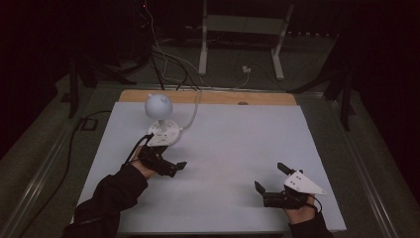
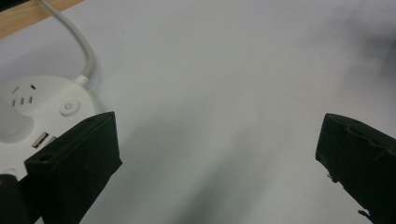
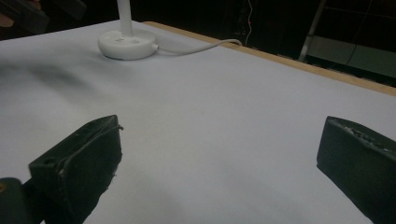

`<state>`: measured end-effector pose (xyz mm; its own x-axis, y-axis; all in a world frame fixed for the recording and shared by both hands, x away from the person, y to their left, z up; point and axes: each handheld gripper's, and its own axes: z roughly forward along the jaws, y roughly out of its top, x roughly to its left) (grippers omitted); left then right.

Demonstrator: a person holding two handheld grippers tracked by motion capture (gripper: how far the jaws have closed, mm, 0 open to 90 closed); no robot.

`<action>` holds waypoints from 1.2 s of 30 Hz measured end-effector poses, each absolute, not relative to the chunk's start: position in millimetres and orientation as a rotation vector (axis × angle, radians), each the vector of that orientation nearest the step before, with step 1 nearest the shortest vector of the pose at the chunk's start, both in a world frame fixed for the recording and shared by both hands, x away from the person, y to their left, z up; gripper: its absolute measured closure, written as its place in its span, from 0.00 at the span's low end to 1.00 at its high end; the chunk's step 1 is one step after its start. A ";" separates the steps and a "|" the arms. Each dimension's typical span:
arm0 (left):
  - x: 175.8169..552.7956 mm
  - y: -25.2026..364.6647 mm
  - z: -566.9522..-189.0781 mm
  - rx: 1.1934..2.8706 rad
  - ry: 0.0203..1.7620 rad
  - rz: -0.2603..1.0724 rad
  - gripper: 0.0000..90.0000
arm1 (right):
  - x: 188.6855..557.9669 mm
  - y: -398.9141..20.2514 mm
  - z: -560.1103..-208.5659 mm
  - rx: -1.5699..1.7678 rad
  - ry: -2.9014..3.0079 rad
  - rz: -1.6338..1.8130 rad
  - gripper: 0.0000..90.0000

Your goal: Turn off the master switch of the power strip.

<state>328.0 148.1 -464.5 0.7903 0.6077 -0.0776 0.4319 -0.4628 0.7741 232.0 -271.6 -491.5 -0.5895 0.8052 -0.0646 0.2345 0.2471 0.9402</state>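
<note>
A: The left gripper is sitting at the lower left of the high view, jaws spread wide, nothing between them.

B: And the socket hub?

A: It is lying just above that gripper, left of centre, touching nothing but the sheet. A white lamp is standing on it.

B: The right gripper?

A: It is resting at the lower right, well apart, jaws gaping over bare sheet.
</note>
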 end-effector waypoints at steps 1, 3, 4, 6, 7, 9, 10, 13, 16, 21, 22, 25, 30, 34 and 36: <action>326.4 149.8 -465.3 2.130 0.762 0.271 0.00 | 232.0 -271.6 -491.5 0.944 1.970 1.343 0.00; 323.7 153.6 -466.4 2.125 0.761 0.254 0.00 | 231.9 -271.7 -491.4 0.944 1.969 1.344 0.00; 322.1 155.2 -466.9 2.129 0.759 0.258 0.00 | 231.9 -271.8 -491.4 0.943 1.969 1.344 0.00; 318.6 158.2 -467.8 2.130 0.757 0.253 0.00 | 231.9 -271.8 -491.4 0.944 1.968 1.345 0.00; 316.9 159.4 -468.1 2.137 0.754 0.265 0.00 | 231.9 -271.8 -491.5 0.943 1.969 1.345 0.00; 313.7 162.6 -468.7 2.130 0.753 0.248 0.00 | 232.0 -271.6 -491.5 0.943 1.970 1.344 0.00; 312.0 164.0 -469.1 2.132 0.753 0.257 0.00 | 231.9 -271.5 -491.6 0.943 1.970 1.343 0.00; 307.0 168.4 -471.1 2.129 0.754 0.250 0.00 | 231.7 -271.1 -491.6 0.942 1.973 1.342 0.00; 301.7 172.6 -473.7 2.135 0.750 0.254 0.00 | 231.8 -271.1 -491.7 0.943 1.973 1.342 0.00; 293.6 178.9 -477.3 2.141 0.753 0.257 0.00 | 231.7 -270.8 -491.8 0.942 1.975 1.341 0.00; 292.2 180.3 -477.6 2.141 0.750 0.250 0.00 | 231.7 -270.7 -491.8 0.943 1.976 1.340 0.00; 288.2 184.5 -478.7 2.138 0.752 0.256 0.00 | 231.7 -270.6 -491.8 0.941 1.976 1.340 0.00; 280.5 191.8 -482.9 2.136 0.770 0.267 0.00 | 231.9 -270.7 -492.1 0.940 1.977 1.338 0.00; 274.9 198.4 -486.8 2.133 0.784 0.262 0.00 | 231.9 -270.5 -492.2 0.940 1.977 1.339 0.00; 272.2 201.3 -489.3 2.141 0.795 0.273 0.00 | 232.1 -270.3 -492.4 0.941 1.982 1.339 0.00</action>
